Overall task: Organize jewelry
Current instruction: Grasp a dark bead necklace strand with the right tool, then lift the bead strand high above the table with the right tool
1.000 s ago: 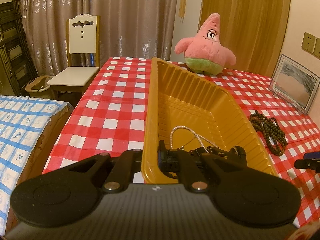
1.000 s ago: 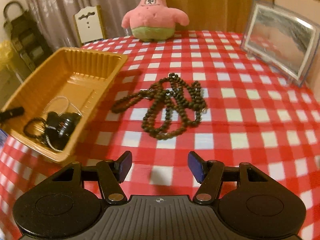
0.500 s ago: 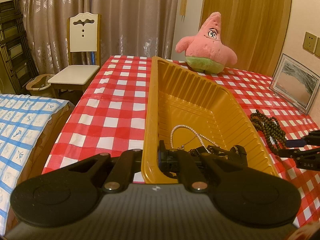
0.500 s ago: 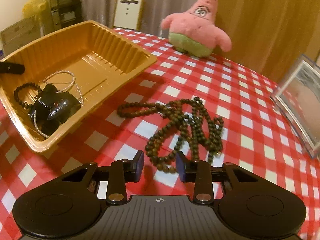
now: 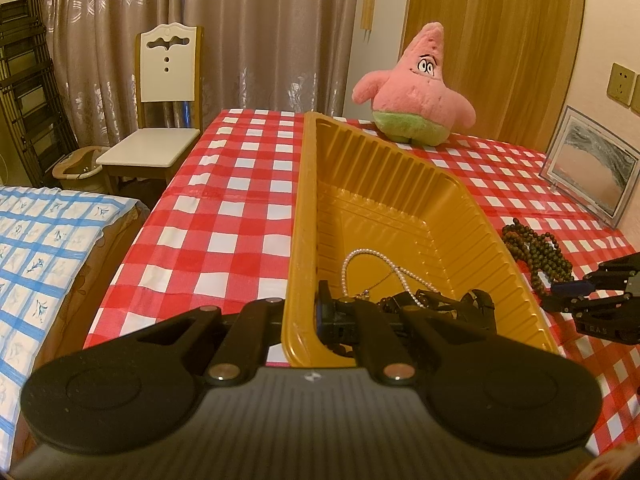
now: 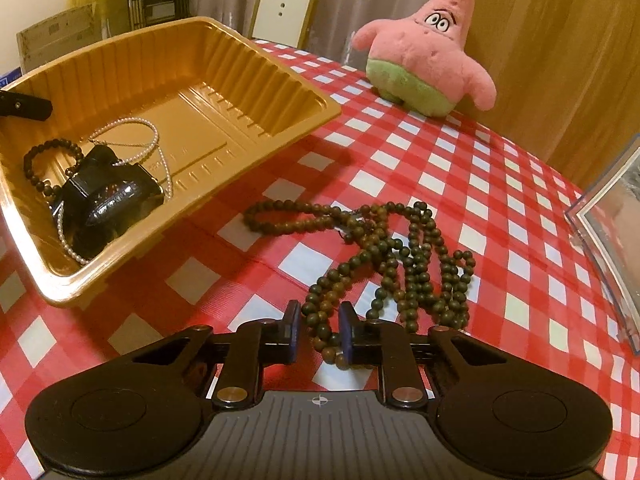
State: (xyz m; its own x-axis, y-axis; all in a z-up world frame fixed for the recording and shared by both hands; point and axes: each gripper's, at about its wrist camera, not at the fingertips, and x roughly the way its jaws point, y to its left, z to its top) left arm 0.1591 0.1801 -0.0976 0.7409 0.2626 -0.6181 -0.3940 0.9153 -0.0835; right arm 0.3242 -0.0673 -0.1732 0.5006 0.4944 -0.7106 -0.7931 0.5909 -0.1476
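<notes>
A yellow plastic tray [image 6: 256, 80] [image 5: 304, 240] sits on the red checked tablecloth. It holds a white pearl necklace [image 6: 132, 124] [image 5: 372, 256], a dark bead bracelet [image 6: 36, 160] and a black watch [image 6: 108, 196]. My left gripper [image 5: 304, 320] is shut on the tray's near wall. A long dark wooden bead necklace [image 6: 384, 252] [image 5: 536, 244] lies on the cloth right of the tray. My right gripper [image 6: 319, 330] is down at its near loops, its jaws narrowed around a few strands, beads between the pads.
A pink star plush toy [image 6: 428, 48] [image 5: 416, 92] stands at the table's far side. A framed picture [image 6: 612, 248] [image 5: 588, 160] leans at the right edge. A chair [image 5: 160, 120] and a blue patterned surface [image 5: 44, 248] lie left of the table.
My right gripper moved forward and down onto the wooden bead necklace and its jaws narrowed from wide open to close around the strands. The left gripper kept its hold on the tray.
</notes>
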